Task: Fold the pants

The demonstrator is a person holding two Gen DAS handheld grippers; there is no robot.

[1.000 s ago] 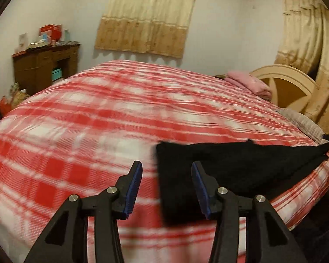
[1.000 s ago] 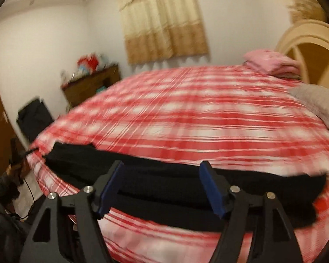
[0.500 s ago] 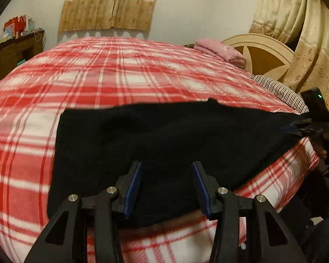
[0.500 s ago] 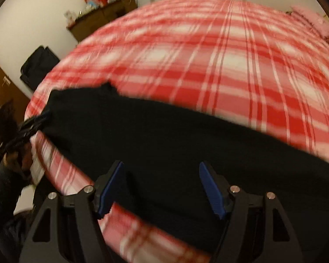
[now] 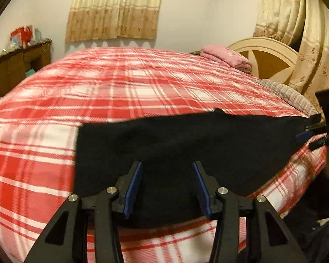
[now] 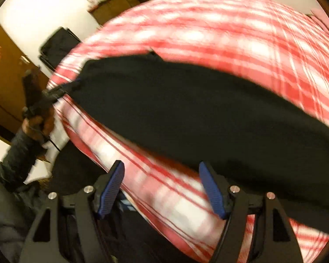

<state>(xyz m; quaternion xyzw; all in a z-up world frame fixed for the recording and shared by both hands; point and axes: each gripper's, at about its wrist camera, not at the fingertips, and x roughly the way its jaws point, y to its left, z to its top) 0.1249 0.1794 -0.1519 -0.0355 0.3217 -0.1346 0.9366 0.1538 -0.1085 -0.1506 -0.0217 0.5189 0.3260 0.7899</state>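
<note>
Your black pants [image 5: 186, 144] lie flat along the bed's [image 5: 129, 92] near edge. They're soft, light & floppy, so pinch the ends. L gripper [image 5: 167, 188] & R gripper [image 6: 161, 188] are both apart, holding nothing.

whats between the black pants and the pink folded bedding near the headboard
Only bare red plaid blanket lies between the black pants and the pink bedding, seen in the left wrist view.

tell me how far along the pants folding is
Done: the black pants lie flat in a long strip near the edge of the plaid bed. In hand: nothing; left gripper and right gripper are both open at opposite ends. Left: every further fold.
</note>
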